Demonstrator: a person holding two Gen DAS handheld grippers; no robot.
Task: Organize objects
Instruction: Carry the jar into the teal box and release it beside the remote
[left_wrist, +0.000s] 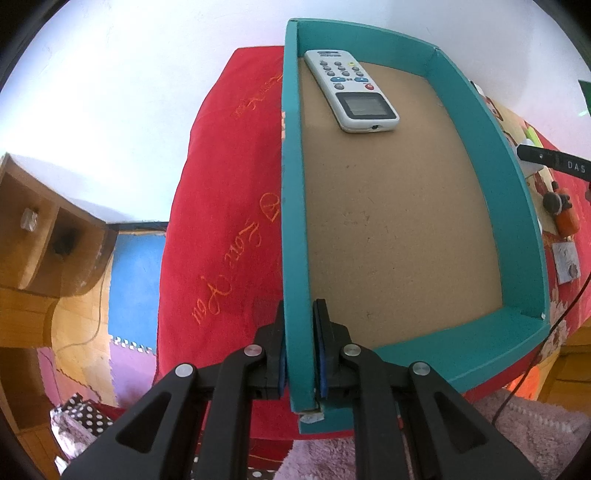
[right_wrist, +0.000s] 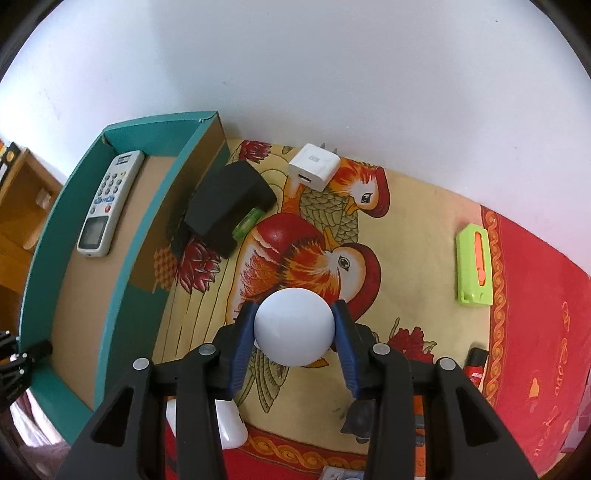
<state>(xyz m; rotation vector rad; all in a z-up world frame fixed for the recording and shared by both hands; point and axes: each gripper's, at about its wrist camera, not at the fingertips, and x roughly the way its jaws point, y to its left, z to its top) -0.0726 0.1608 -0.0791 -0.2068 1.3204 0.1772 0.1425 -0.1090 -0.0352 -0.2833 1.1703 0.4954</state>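
Both grippers engaged.
Left gripper (left_wrist: 299, 350) clamps the teal box (left_wrist: 293, 184) wall; remote (left_wrist: 351, 90) lies at its far corner. Right gripper (right_wrist: 294, 332) grips a white ball (right_wrist: 293, 326).

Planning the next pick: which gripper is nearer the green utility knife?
Right. The right gripper, holding the white ball, is closer to the knife; the left gripper clamps the box wall.

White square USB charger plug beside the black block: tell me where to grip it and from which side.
Grip the white square charger plug across its two flat side faces, coming from above. It lies flat on the bird-print cloth, prongs toward the wall; the black block sits apart on one side, so the fingers should fit.
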